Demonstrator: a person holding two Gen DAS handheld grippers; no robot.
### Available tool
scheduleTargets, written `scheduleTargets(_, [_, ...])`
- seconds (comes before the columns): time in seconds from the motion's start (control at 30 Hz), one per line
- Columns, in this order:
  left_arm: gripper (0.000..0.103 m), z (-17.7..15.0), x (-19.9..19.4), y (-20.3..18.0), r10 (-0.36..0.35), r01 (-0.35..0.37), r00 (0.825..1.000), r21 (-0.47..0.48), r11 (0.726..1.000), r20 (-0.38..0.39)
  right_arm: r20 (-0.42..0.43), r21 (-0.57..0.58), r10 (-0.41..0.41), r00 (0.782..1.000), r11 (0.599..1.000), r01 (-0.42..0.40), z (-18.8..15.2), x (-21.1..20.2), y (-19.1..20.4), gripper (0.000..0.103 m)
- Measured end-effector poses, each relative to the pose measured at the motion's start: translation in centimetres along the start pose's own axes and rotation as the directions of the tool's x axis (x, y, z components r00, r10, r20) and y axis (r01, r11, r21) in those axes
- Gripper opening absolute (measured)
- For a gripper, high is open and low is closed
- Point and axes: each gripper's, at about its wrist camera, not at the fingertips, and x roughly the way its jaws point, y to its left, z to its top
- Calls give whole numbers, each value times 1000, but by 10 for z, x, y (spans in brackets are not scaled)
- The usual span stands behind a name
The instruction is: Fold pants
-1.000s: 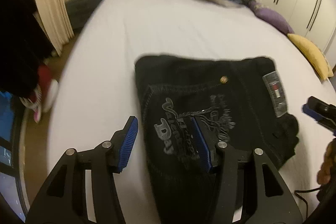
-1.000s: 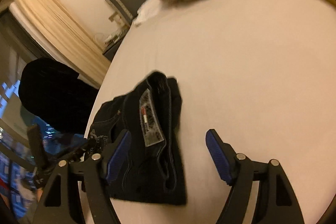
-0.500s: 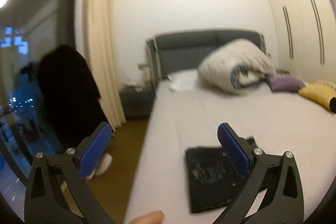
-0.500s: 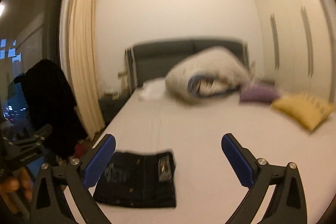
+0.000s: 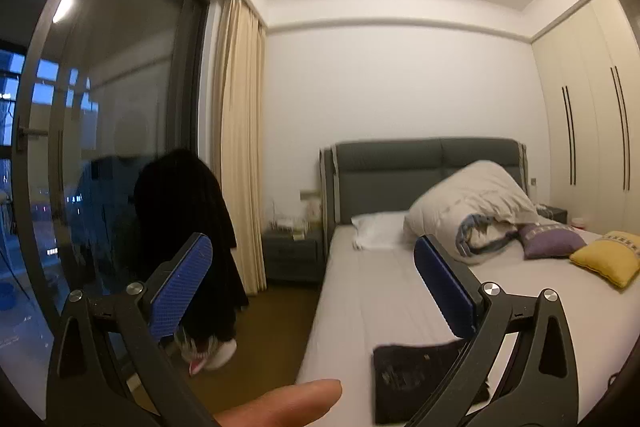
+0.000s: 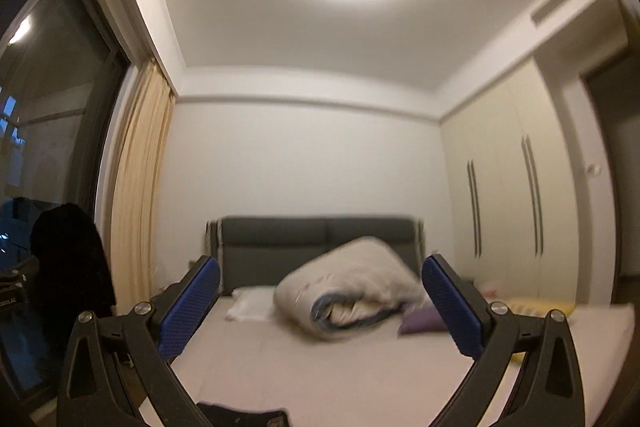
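Now both jaws stand wide and empty: the left hand-held gripper (image 5: 312, 275) and right hand-held gripper (image 6: 320, 307) have just released, lifted away and levelled toward the headboard (image 5: 424, 171). Below them the pants (image 5: 416, 379) lie on the bed (image 5: 384, 291), apparently a compact folded bundle, so folding looks finished.

Dark pants (image 5: 416, 379), folded flat on the bed's near end
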Motion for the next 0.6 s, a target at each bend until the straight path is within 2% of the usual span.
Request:
scheduleTargets(0.07, [103, 5, -5, 3, -1, 1, 999, -3, 1000, -32, -2, -6, 32, 999, 999, -32, 12, -5, 0, 103])
scheduleTargets(0.13, [103, 5, -14, 3, -4, 4, 996, -2, 1000, -90, -50, 14, 67, 997, 998, -66, 15, -5, -2, 103])
scheduleTargets(0.2, [103, -1, -15, 3, -36, 34, 982, -14, 999, -187, -120, 64, 95, 988, 994, -88, 10, 1, -4, 103])
scheduleTargets(0.23, [103, -7, -12, 0, -49, 46, 970, -18, 999, -237, -181, 102, 119, 976, 990, -101, 3, 5, -4, 103])
scheduleTargets(0.27, [103, -17, -9, -3, -63, 61, 951, -15, 998, -301, -227, 126, 141, 964, 985, -115, -6, 12, -4, 103])
scheduleTargets(0.3, [103, -25, -6, -7, -72, 73, 939, -10, 997, -337, -295, 162, 191, 936, 976, -149, -16, 18, -1, 103])
scheduleTargets(0.37, [103, -51, 0, -16, -82, 99, 903, 17, 995, -422, -355, 191, 255, 899, 961, -198, -33, 21, 5, 103])
scheduleTargets(0.43, [103, -74, 5, -25, -97, 125, 864, 24, 992, -494, -397, 184, 252, 882, 964, -193, -49, 22, 13, 103])
scheduleTargets(0.47, [103, -84, 5, -28, -107, 138, 838, 18, 990, -535, -421, 177, 250, 872, 965, -191, -56, 23, 18, 103])
scheduleTargets(0.6, [103, -117, 18, -45, -128, 165, 771, 1, 986, -624, -512, 110, 193, 837, 981, -159, -77, 21, 37, 103])
